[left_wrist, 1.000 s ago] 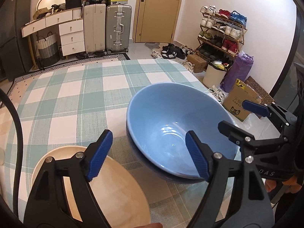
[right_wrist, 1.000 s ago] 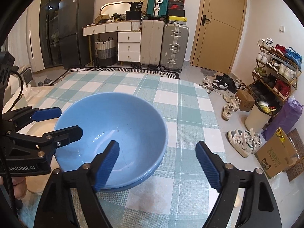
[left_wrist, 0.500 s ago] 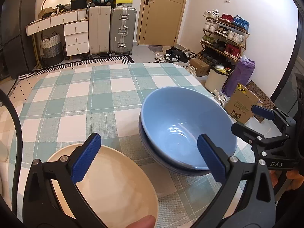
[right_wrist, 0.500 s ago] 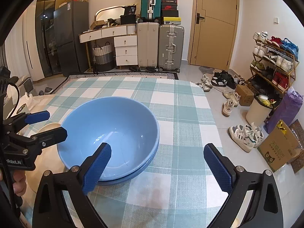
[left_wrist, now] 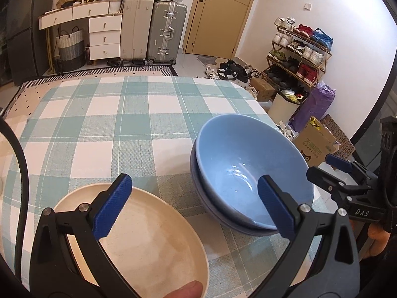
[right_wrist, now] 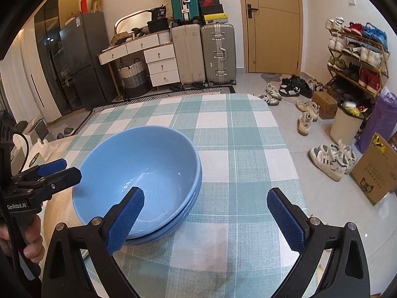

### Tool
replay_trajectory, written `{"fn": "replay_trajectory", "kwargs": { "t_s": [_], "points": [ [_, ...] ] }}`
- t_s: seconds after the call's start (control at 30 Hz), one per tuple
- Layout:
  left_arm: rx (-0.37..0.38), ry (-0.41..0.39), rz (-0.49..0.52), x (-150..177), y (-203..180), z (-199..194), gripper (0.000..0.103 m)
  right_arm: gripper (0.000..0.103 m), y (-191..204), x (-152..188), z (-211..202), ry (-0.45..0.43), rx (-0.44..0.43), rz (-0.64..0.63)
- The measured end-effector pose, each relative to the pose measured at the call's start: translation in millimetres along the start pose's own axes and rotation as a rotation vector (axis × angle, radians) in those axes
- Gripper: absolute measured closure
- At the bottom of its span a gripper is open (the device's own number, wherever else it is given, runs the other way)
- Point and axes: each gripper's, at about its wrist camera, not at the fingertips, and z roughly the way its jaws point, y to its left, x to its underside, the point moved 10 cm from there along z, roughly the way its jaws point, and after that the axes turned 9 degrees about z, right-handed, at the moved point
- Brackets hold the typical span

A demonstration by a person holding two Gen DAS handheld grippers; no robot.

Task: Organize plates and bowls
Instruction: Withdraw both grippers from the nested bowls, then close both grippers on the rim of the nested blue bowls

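Both grippers' jaws have just been opened wide, and the stacked blue bowls [right_wrist: 139, 173] are released. Bare tablecloth [right_wrist: 235, 149] is seen between the right gripper [right_wrist: 206, 217] jaws; the left gripper [left_wrist: 191, 207] is spread between bowls and beige plate [left_wrist: 148, 236].

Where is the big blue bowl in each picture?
Left wrist view: the blue bowl sits right of the middle, nested in another blue bowl, with the cream plate at lower left.
Right wrist view: the blue bowl sits left of the middle, on the checked tablecloth.
Shared landmark: the silver suitcase beside the door, past the table's far edge.
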Motion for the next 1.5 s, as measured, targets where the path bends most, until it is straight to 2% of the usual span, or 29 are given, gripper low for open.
{"fn": "replay_trajectory", "kwargs": {
  "t_s": [0.73,1.17,1.23,1.33,1.4,1.43,1.5],
  "points": [
    [-0.039,0.095,0.005,13.3,15.4,56.7,0.002,0.002,-4.2,7.5,27.8,0.052,0.005,0.008],
    [0.010,0.129,0.009,14.6,7.5,67.1,0.003,0.002,2.2,5.3,35.0,0.062,-0.029,0.010],
    [0.020,0.131,0.006,14.5,6.3,68.1,0.006,0.006,5.0,5.0,35.7,0.060,-0.044,0.010],
    [0.030,0.134,0.007,14.8,4.3,68.8,0.015,0.024,10.8,7.1,40.6,0.086,-0.072,0.005],
    [0.044,0.128,0.007,14.0,1.5,68.7,0.022,0.042,15.4,10.3,44.8,0.114,-0.092,0.002],
    [0.061,0.125,0.008,14.0,-0.9,68.2,0.030,0.046,18.1,11.8,45.9,0.125,-0.105,-0.002],
    [0.093,0.127,0.009,14.5,-6.3,67.8,0.037,0.047,23.4,14.2,46.4,0.129,-0.116,-0.017]
  ]
}}
